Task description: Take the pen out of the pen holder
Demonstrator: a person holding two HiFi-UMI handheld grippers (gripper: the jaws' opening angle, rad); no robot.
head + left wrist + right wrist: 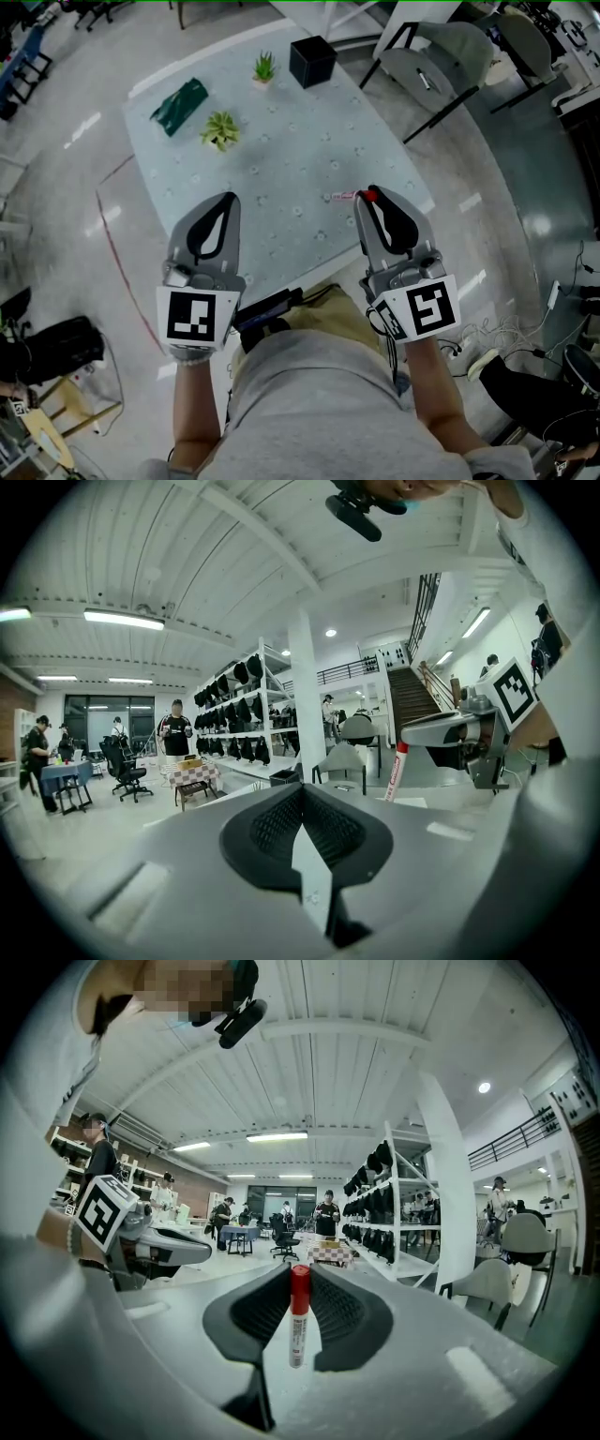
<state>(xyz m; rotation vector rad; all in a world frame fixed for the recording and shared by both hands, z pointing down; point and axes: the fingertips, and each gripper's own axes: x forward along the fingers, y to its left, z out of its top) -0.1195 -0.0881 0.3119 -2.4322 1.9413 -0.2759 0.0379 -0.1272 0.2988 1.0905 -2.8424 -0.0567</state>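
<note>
Above the near edge of the pale desk [281,178], the right claw [298,1283] holds the pen [298,1321] just by its red-cap end, so it could slip and drop, and the left claw [302,810] is shut, empty.

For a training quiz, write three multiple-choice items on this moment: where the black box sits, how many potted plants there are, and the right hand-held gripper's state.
1. Where is the black box?
A. At the far end of the table, beside a potted plant
B. Between the two hand-held grippers
C. On the floor

2. How many potted plants stand on the table?
A. One
B. Two
C. Four

3. The right hand-held gripper is:
A. Open and empty
B. Shut on nothing
C. Shut on a red-capped pen

Answers: A, the head view shows it there; B, a second potted plant stands nearer the person; C, its own view shows the pen clamped between the jaws.
</note>
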